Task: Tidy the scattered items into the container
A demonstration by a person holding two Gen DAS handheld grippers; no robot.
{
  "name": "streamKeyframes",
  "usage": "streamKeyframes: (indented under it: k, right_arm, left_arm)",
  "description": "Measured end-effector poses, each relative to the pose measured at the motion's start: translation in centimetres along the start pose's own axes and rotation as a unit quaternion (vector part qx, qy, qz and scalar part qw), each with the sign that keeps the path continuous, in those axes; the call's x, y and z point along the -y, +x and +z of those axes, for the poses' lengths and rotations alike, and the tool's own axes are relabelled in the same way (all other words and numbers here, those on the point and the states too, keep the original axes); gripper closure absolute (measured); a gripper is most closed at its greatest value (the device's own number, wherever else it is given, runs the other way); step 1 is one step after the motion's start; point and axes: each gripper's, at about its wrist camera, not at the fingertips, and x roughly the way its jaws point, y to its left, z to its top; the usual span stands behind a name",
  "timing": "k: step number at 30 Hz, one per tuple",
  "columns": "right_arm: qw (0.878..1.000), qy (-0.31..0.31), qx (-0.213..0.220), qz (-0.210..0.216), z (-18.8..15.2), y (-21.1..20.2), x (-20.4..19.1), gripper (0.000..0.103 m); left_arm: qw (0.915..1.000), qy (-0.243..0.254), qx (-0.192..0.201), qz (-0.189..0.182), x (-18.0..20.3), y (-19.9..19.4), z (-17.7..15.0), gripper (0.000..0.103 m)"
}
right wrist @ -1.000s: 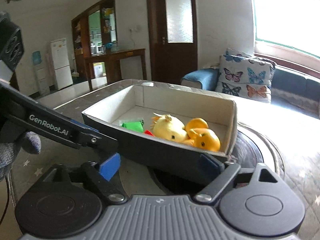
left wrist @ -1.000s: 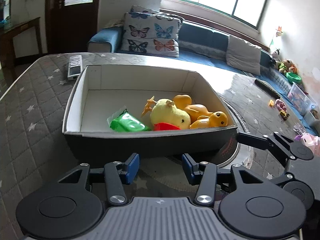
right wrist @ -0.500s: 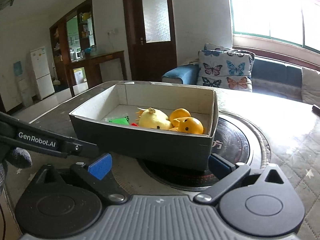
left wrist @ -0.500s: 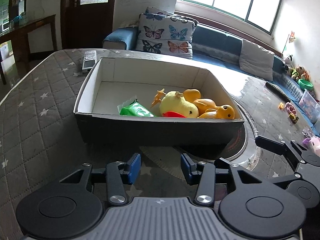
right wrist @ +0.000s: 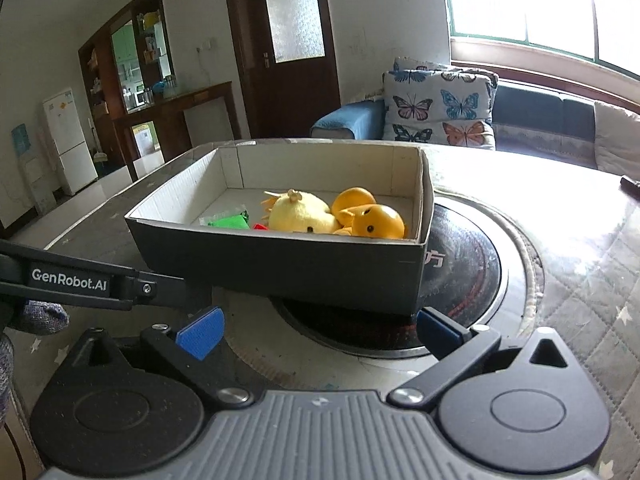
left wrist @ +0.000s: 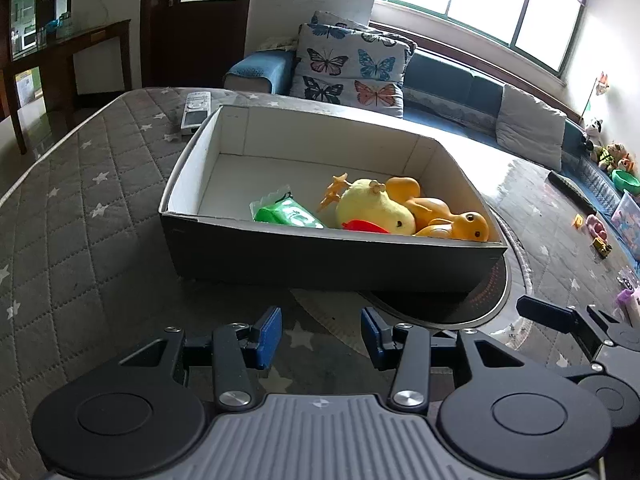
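A dark cardboard box (left wrist: 320, 260) with a white inside stands on the quilted table, partly over a round black hotplate. It also shows in the right wrist view (right wrist: 280, 268). Inside lie a green packet (left wrist: 286, 214), a yellow plush chick (left wrist: 374, 208) and an orange rubber duck (left wrist: 452, 220); the same chick (right wrist: 304, 216) and duck (right wrist: 372, 220) show in the right wrist view. My left gripper (left wrist: 318, 334) is open and empty, a little in front of the box. My right gripper (right wrist: 316, 330) is open wide and empty, near the box's front corner.
A remote control (left wrist: 195, 109) lies on the table behind the box. The hotplate (right wrist: 464, 272) is set into the table's middle. Small toys (left wrist: 596, 232) lie at the far right of the table. A sofa with butterfly cushions (left wrist: 352, 68) stands beyond.
Both grippers have pulled back from the box, so it looks smaller and farther. Both stay open and empty. The box and toys have not moved.
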Motion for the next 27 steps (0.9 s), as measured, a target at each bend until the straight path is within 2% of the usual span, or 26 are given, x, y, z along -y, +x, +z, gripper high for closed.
streamKeyframes:
  k: [27]
  right_arm:
    - [0.999,0.021,-0.030,-0.002,0.4,2.3,0.2,0.000]
  left_arm:
    - [0.9997,-0.017,-0.012,0.014,-0.2,1.8,0.5,0.057]
